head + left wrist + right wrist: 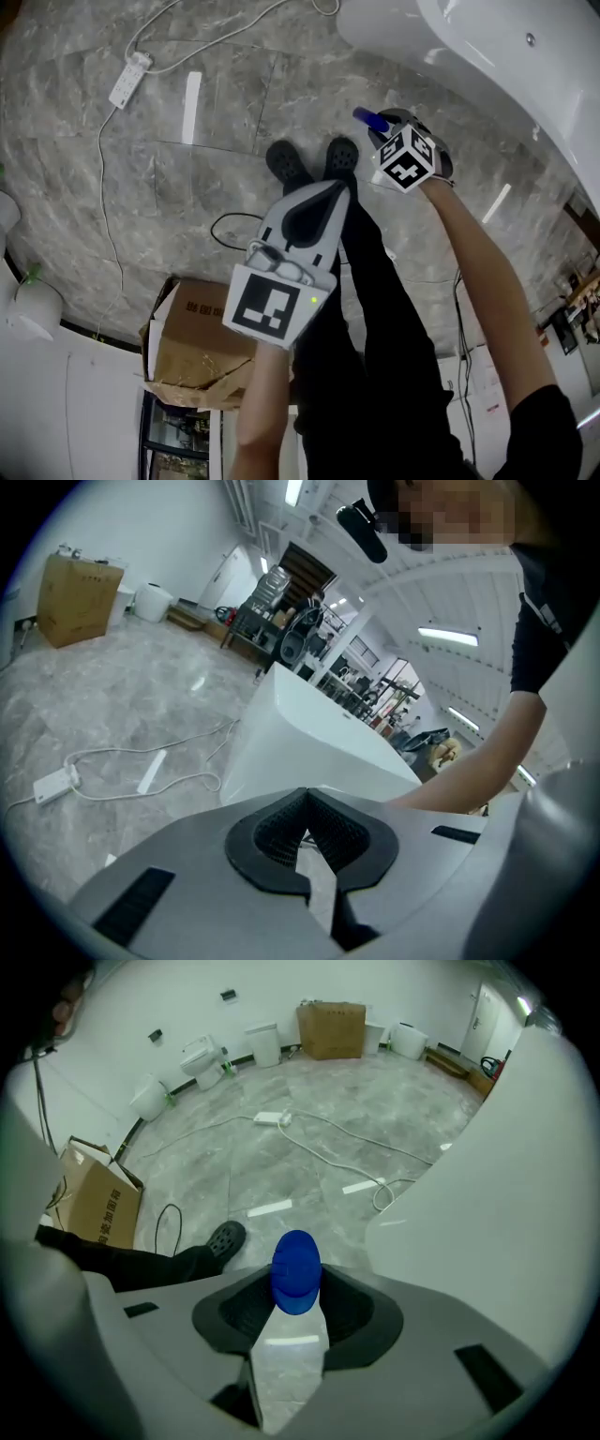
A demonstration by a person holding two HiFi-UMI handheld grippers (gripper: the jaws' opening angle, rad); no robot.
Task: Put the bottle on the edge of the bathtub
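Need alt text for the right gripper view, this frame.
The right gripper is shut on a clear bottle with a blue cap, cap end away from the camera. The white bathtub fills the right side. Beyond is a grey marble floor with a white power strip, an open cardboard box at left and the person's black shoe.

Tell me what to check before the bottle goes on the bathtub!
1. Bottle gripped by the right gripper: ok, jaws shut on it.
2. Left gripper out of the way: ok, shut, empty.
3. Bathtub close by: ok, right beside the bottle.
4. Bottle over the bathtub edge: not ok, over the floor.
5. Landing spot on the edge free: cannot tell.
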